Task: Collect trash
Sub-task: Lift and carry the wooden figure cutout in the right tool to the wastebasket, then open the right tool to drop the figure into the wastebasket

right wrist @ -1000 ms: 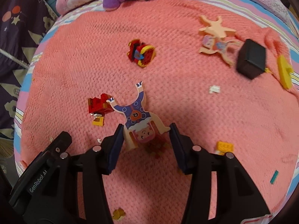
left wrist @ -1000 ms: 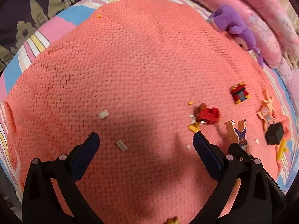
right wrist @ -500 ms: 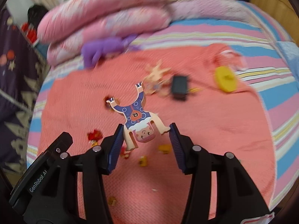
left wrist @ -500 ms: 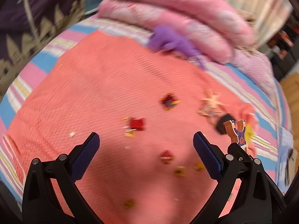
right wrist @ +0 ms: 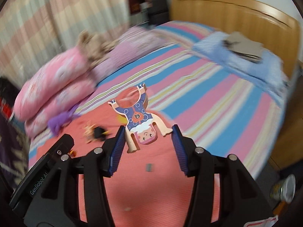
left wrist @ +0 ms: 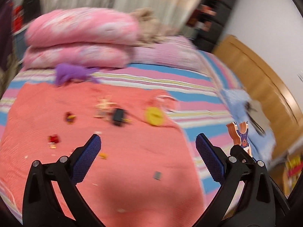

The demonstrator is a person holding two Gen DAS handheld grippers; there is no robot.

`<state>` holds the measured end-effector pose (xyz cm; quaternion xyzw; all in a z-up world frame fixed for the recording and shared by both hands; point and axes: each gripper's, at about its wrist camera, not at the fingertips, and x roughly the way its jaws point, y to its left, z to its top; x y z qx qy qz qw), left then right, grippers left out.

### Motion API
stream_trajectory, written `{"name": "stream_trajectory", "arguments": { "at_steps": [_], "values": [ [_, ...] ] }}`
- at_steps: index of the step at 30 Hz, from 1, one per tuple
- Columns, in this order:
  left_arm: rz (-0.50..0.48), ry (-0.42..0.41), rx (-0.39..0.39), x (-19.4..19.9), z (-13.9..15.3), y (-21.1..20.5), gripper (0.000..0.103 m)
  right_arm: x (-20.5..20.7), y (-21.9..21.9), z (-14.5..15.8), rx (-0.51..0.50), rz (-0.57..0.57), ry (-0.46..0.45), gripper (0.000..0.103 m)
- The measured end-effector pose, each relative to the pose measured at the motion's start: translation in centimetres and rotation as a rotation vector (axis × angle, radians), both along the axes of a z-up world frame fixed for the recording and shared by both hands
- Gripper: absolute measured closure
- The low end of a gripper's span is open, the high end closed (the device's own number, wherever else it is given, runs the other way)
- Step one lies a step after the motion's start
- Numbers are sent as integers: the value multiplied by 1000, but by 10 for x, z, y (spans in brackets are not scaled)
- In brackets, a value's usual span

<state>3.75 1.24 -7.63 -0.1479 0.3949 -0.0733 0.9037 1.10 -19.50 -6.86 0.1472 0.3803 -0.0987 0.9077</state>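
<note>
**Right tongs carry a flat doll figure above the bed**

The right tongs (right wrist: 148,141) are raised over the bed and point across it toward the wooden headboard (right wrist: 236,13). Their blue ribbed pads (right wrist: 118,147) pinch a flat cut-out doll figure (right wrist: 139,121), gripping it by its outstretched arms, so that it stands upside down between them: pink-haired head nearest the camera, legs pointing away. The figure has peach-coloured limbs and a dark blue suit with white bubble circles and a red motif on the chest; the feet carry small blue shoes. In the left wrist view the same figure shows at the right edge (left wrist: 241,138), legs upward, just beyond the left tool's right arm.

The left tongs (left wrist: 147,151) are held level over the salmon-pink knitted blanket (left wrist: 132,160), spread wide with nothing between the pads.

On the blanket lie small blurred things: a yellow round disc (left wrist: 154,115) near the far edge, a black boxy block (left wrist: 118,115), pale flat figures (left wrist: 103,106) beside it, red brick pieces (left wrist: 54,139) and a small grey tile (left wrist: 157,175). A purple plush toy (left wrist: 71,73) lies against the folded pink quilts (left wrist: 81,37). The striped sheet (right wrist: 217,102) covers the remaining bed.

White lettering "GenRobot.AI" (right wrist: 38,184) reads on the black body of the left tool, seen in the right wrist view.
</note>
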Motion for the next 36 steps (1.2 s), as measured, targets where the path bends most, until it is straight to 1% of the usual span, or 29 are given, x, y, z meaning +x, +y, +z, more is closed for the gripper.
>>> {"name": "stream_trajectory", "arguments": {
  "at_steps": [1,2,4,5,7,9,11,12,13,14,16,17,18,19,20,22,25,26,28,30,32,36],
  "values": [
    [-53,-8,-3,-8,5,-22,5,-16,-18,4,-1,-48,-7,56],
    [-86,-11,-4,-15,7,-37,5,-29,-31,6,-3,-83,-12,56],
    [-190,-21,-5,-36,12,-78,5,-64,-65,10,-4,-180,-22,56],
    [-227,-23,-3,-47,13,-93,5,-85,-83,10,0,-237,-25,56],
    [-335,-24,4,-73,11,-133,5,-119,-108,6,11,-327,-24,56],
    [-420,-13,11,-98,5,-164,5,-160,-132,-3,18,-425,-14,56],
    [-498,2,23,-122,-4,-189,5,-193,-147,-12,26,-496,-2,56],
    [-541,13,36,-137,-12,-203,5,-217,-158,-22,36,-548,14,56],
    [-581,22,52,-151,-20,-216,5,-232,-163,-29,44,-576,25,56],
    [-609,28,65,-163,-27,-223,5,-251,-170,-41,56,-617,47,56],
    [-683,54,110,-189,-50,-239,5,-279,-178,-62,82,-678,83,56],
    [-706,60,127,-196,-59,-243,5,-292,-180,-72,98,-702,98,56],
    [-737,71,155,-208,-72,-249,5,-309,-183,-90,124,-738,125,56],
    [-766,83,181,-219,-84,-253,5,-318,-183,-101,144,-758,143,55],
    [-782,91,198,-227,-93,-255,5,-330,-182,-117,173,-781,164,55],
    [-820,113,256,-245,-118,-257,5,-345,-183,-141,213,-807,197,55],
    [-862,142,317,-253,-145,-258,5,-360,-178,-180,284,-847,259,54],
    [-882,148,351,-258,-157,-258,5,-366,-175,-193,308,-860,283,54],
    [-902,151,385,-262,-169,-256,5,-372,-170,-209,337,-874,320,54],
    [-913,168,409,-265,-178,-253,5,-374,-164,-216,340,-878,349,54],
    [-906,172,413,-264,-180,-249,5,-373,-162,-219,339,-868,362,54],
    [-862,155,395,-252,-167,-243,5,-358,-160,-207,298,-832,356,54]
  ]
}}
